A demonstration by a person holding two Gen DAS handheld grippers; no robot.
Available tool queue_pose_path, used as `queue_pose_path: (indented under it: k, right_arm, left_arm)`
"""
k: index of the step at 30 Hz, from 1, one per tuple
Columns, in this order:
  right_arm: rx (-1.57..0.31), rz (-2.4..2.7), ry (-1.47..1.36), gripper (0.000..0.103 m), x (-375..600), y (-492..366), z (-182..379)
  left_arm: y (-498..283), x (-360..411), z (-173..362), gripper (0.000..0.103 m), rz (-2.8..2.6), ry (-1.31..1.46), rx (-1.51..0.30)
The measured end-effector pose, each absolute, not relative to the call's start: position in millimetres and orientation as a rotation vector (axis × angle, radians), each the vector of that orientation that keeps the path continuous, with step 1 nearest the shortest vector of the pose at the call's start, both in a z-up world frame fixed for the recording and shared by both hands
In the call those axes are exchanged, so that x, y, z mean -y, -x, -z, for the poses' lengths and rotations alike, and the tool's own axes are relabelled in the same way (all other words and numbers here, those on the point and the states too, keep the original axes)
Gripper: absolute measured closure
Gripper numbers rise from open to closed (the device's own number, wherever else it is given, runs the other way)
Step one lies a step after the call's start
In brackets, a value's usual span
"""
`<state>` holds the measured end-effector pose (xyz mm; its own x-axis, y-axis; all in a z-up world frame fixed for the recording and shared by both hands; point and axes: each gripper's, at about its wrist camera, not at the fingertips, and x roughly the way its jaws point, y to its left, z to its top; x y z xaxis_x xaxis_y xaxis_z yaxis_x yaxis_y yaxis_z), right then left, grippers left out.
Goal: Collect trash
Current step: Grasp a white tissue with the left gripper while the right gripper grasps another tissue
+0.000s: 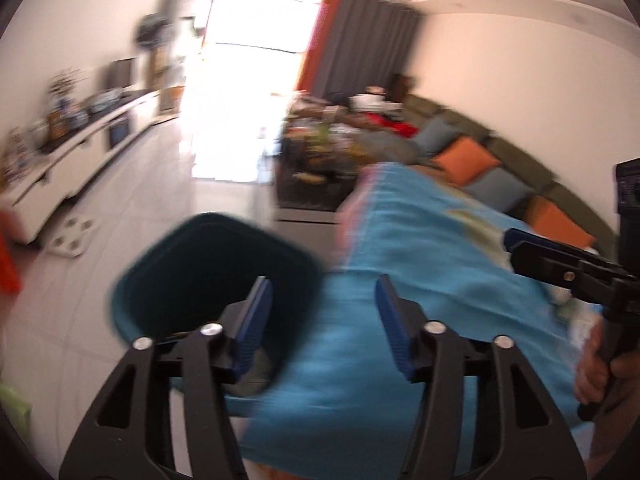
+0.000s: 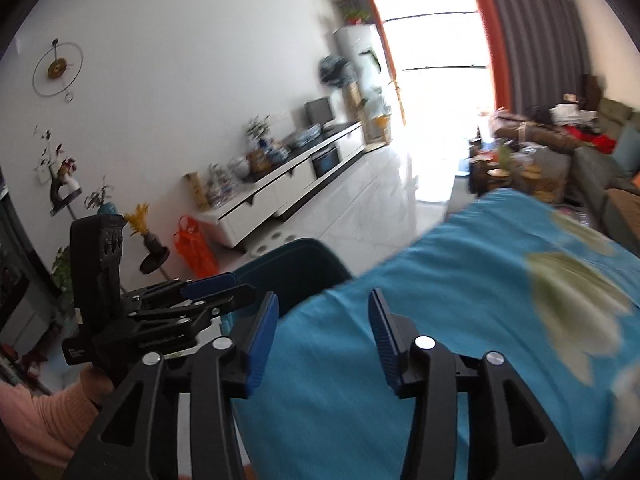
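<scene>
Left wrist: both ribbed-padded tools, left tool [image 1: 322, 320] and right tool [image 2: 324, 334], released above smooth blue cloth [image 1: 420, 280].

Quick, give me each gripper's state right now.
Left gripper: open, holding nothing, above the teal bin and blue cloth.
Right gripper: open, holding nothing.

A home living room: beside the bright balcony door [image 2: 436, 92] hang orange-and-grey curtains [image 2: 532, 40], to its right a green sofa [image 1: 500, 160] with orange and blue cushions, to its left a long white media cabinet [image 2: 280, 192] carrying a television, vases and ornaments.
</scene>
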<state>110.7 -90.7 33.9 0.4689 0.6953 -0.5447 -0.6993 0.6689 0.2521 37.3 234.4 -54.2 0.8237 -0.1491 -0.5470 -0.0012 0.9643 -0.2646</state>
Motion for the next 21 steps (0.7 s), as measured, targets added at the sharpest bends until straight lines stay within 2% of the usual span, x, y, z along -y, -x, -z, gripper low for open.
queue_pose_path:
  k: [13,21]
  right_arm:
    - [-0.64,-0.395,-0.146,0.057,285,-63,-25]
    - [-0.693,-0.253,-0.185,0.056,338,-53,3]
  left_arm:
    - [-48,-38,57,0.046,0.529,0.077,-0.656]
    - [-65,31,61,0.046,0.586,-0.008,-0.701]
